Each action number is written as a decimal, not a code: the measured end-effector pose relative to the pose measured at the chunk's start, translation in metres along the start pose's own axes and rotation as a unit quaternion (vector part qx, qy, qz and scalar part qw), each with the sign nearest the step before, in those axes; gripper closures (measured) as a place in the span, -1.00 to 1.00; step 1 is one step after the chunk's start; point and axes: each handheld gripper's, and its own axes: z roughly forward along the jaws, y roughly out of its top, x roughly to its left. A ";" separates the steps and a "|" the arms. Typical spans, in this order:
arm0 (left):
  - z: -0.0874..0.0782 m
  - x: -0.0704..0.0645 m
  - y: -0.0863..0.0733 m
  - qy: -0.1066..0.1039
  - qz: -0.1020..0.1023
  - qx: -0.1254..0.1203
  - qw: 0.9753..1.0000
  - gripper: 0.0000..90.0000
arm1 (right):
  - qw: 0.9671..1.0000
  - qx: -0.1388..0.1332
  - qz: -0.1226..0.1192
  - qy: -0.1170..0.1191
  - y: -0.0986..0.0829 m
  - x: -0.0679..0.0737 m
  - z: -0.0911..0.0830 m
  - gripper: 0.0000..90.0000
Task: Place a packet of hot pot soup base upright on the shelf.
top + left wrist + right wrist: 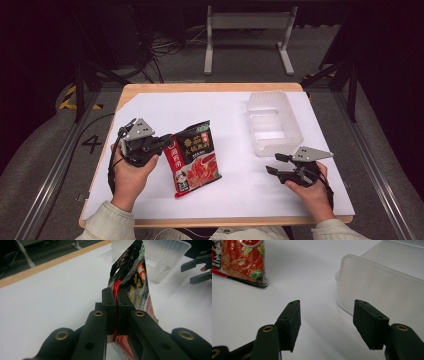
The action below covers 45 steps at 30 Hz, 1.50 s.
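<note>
Here the snack packet [194, 157] is pinched by its thin edge seal in the left gripper [116, 305], jaws pressed tight, its bottom resting on the white surface [230, 185]. The right gripper [325, 323] is held spread beside the clear bin [272, 122]. The slick foil could be lost from so narrow a grip.
</note>
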 end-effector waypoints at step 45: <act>-0.014 -0.018 0.011 0.004 0.040 -0.052 0.998 0.95 | 0.981 -0.052 -0.084 0.167 0.143 0.045 0.044 -0.19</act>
